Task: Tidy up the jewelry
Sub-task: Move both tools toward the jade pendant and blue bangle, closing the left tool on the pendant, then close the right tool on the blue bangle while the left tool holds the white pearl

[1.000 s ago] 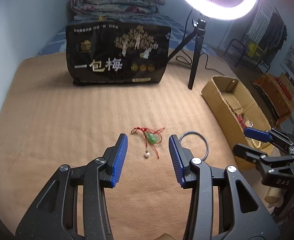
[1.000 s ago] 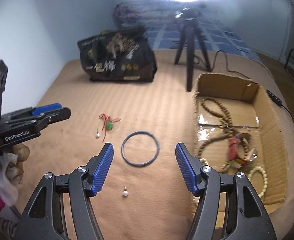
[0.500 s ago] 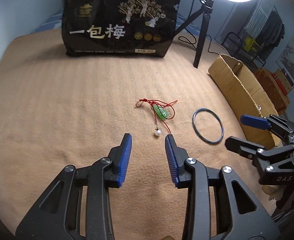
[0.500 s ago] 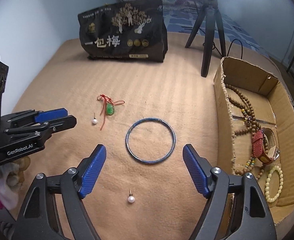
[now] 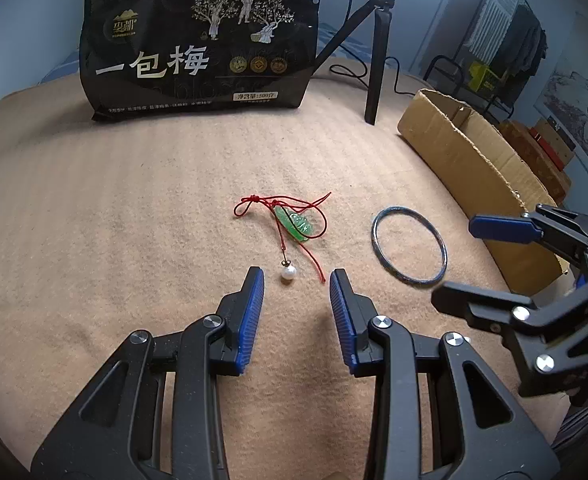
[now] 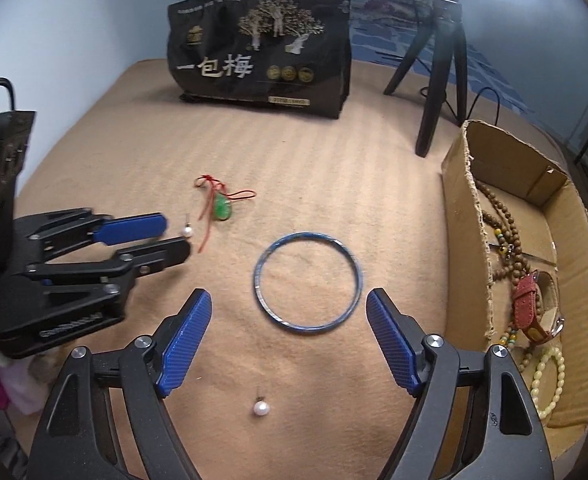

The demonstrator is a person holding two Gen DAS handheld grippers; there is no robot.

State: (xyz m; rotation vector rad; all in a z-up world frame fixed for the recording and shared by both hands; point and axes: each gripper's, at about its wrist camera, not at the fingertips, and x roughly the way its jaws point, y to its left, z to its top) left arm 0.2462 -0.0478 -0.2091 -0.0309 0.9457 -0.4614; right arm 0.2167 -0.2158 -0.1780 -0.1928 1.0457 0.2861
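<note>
While both tools hang over the tan blanket (image 5: 93,208), nothing is gripped.
Left gripper (image 5: 296,280): jaws released, low over the blanket, the gap lined up on the pearl earring (image 5: 288,271), which lies just beyond the tips and is not touched.
Right gripper (image 6: 289,312): jaws spread wide, nothing between them; blue bangle (image 6: 308,282) lies flat just beyond the tips, apart from both.
Green pendant (image 5: 296,224): on a red cord (image 5: 281,202), lying just beyond the pearl earring and left of the bangle.
Second pearl earring (image 6: 261,408): on the blanket near the camera, between the right gripper's arms, loose.
Cardboard box (image 6: 464,216): at the right edge of the blanket, open top; holds brown bead strings (image 6: 510,236), a red watch strap (image 6: 528,308) and a pale bead bracelet (image 6: 550,380).
Black bag (image 5: 201,40): stands upright at the far side, printed with white characters.
Tripod (image 5: 376,64): to the right of the bag, far from the jewelry, under a bright lamp.
</note>
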